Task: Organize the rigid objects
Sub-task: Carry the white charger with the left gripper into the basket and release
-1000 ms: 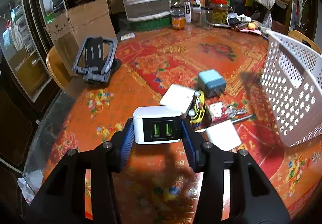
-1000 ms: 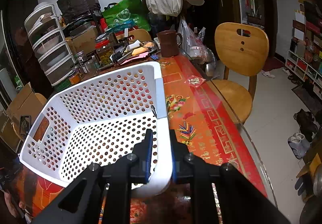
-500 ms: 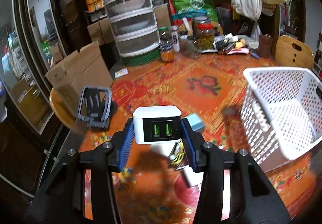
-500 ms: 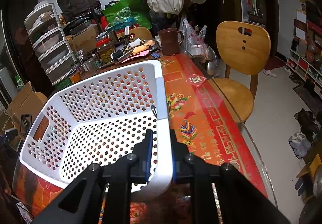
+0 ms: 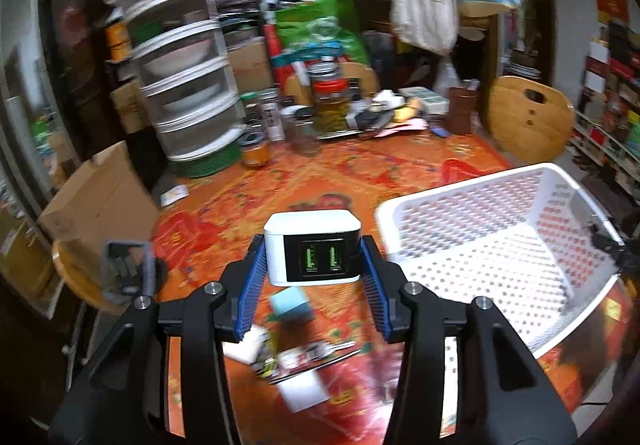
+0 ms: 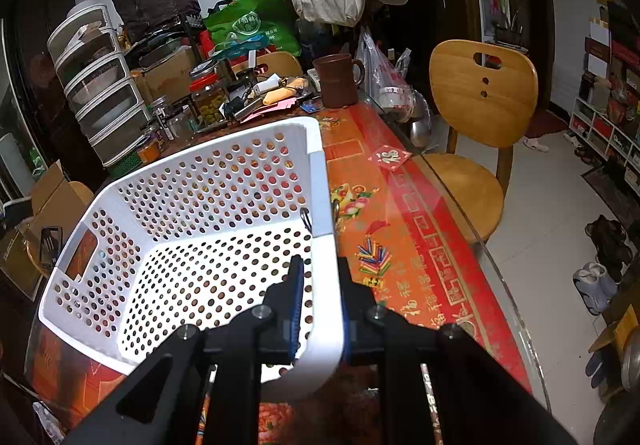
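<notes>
My left gripper (image 5: 312, 269) is shut on a white USB charger (image 5: 312, 245) with two green ports, held high above the table, left of the white perforated basket (image 5: 460, 213). Below it on the red patterned cloth lie a light blue charger (image 5: 290, 305), a white flat block (image 5: 304, 391), a small toy car and keys, all blurred. My right gripper (image 6: 320, 309) is shut on the near corner rim of the basket (image 6: 324, 205), one finger inside the wall and one outside. The basket looks empty inside.
A grey phone stand (image 5: 126, 273) sits at the table's left edge beside a cardboard box (image 5: 96, 201). Stacked clear drawers (image 5: 180, 93), jars (image 5: 330, 101) and clutter line the far side. A brown mug (image 6: 338, 81) and wooden chair (image 6: 480, 97) stand to the right.
My left gripper has lifted with the charger and swung right toward the basket, so the basket's inside now shows. My right gripper has stayed clamped on the basket rim.
</notes>
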### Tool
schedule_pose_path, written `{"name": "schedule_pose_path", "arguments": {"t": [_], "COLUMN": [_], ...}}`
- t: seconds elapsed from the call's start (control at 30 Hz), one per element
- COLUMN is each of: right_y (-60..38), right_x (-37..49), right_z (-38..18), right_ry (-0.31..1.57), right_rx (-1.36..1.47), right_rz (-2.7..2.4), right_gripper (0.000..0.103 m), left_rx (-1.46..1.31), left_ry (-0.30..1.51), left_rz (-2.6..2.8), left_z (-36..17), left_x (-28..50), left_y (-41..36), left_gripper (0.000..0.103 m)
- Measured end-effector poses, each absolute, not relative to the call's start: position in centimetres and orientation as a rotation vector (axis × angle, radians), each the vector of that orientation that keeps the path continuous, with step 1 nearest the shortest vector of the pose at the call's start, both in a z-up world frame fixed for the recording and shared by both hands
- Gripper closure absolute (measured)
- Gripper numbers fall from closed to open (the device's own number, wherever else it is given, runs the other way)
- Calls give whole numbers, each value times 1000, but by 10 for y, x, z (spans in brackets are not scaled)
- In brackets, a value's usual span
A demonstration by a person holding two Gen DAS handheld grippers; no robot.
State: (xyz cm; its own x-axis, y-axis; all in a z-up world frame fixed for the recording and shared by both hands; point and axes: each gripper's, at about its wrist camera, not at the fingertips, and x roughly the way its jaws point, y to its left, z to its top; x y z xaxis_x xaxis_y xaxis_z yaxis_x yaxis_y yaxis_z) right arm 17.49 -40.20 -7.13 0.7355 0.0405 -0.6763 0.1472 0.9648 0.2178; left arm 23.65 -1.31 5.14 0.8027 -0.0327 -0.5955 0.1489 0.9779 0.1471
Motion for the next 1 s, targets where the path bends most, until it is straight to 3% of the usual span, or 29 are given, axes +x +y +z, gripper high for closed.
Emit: {"name": "schedule_pose_path", "arguments": {"t": [0.4, 0.87, 0.97, 1.0], "right_y": [-401, -402, -402, -402], "right_x": [175, 176, 175, 176], "right_z": [-71, -70, -71, -70], "right_ry": [755, 761, 763, 763], "right_rx": [260, 255, 252, 250], "right_rz": [-60, -65, -70, -72], "right_gripper": [90, 90, 90, 90], "left_rx": [228, 271, 246, 231], "left_ry": [748, 827, 805, 797], "left_rz": [-384, -435, -425, -427], "left_z": [19, -27, -25, -22], "left_x": [267, 291, 291, 290], "left_y": [-88, -104, -96, -92], "left_gripper": [60, 59, 42, 29]}}
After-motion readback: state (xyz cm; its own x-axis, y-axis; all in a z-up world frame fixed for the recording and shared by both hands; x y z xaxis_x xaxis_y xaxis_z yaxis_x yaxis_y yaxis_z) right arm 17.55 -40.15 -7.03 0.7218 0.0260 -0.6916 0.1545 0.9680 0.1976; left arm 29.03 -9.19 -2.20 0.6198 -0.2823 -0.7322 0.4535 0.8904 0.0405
